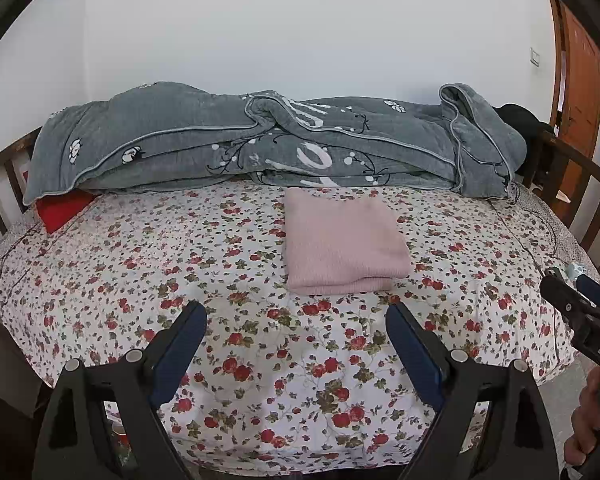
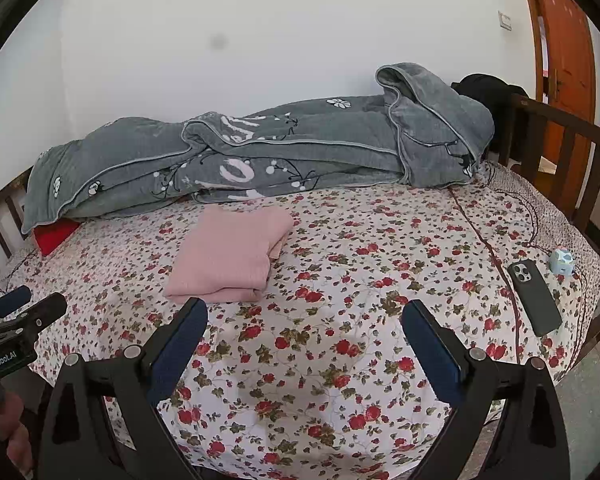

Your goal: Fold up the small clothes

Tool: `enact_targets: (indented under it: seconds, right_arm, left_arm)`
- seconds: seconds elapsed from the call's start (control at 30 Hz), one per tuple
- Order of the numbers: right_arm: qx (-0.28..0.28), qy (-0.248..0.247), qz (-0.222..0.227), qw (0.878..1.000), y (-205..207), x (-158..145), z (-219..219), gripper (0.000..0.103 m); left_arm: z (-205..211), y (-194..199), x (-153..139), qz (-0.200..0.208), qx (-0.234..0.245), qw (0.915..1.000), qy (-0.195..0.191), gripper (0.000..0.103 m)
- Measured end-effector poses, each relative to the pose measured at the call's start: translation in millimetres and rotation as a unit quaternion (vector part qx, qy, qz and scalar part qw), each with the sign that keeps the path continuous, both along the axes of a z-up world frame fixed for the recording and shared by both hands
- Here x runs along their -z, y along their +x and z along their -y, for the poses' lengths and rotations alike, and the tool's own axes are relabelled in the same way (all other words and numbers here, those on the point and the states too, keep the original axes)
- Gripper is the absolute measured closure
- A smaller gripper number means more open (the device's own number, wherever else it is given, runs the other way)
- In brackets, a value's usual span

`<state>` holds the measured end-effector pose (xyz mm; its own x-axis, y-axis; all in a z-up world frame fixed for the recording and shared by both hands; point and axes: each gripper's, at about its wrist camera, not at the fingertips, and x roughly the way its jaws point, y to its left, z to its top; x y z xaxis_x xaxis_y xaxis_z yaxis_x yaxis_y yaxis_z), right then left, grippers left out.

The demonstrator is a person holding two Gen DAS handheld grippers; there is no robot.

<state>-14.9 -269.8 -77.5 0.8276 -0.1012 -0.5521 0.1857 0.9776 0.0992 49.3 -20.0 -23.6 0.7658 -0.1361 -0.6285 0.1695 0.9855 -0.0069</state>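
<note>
A: How far along can the folding be judged to be?

B: It appears finished, or nearly so. The pink garment (image 1: 342,246) is seen lying on the floral sheet (image 1: 260,360) as a compact, squared bundle, with stacked layers visible at its near edge. No sleeve or loose corner is seen sticking out.

A: Where is it placed?

B: Toward the middle of the bed, just in front of the grey quilt (image 1: 260,140), which is bunched along the wall. It is touched by neither gripper.

A: And the tongs?

B: The left gripper (image 1: 296,336) is held with its jaws spread wide and nothing between them. The right gripper (image 2: 304,332) is likewise spread wide and empty. Both are poised above the sheet, on the near side of the garment and apart from it.

A: Is anything left to fold?

B: No second small garment is seen lying loose. Only 1 folded piece is shown; a red item (image 1: 62,210) is tucked under the quilt's end, and its nature cannot be told. A phone (image 2: 534,296) and a small blue object (image 2: 562,261) lie at the right edge, away from the work.

A: So what remains?

B: At most a final tidying or squaring of the bundle, it may be judged.
</note>
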Motion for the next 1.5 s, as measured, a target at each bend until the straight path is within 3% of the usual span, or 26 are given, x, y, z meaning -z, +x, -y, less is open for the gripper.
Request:
enact_targets:
  seconds: [1.5]
  right_arm:
    - [-0.004,-0.004,0.009,1.000,-7,-12,-1,0.007]
  left_arm:
    - [1,-2,-2,0.004,0.001,1.0000,-0.004,0.012]
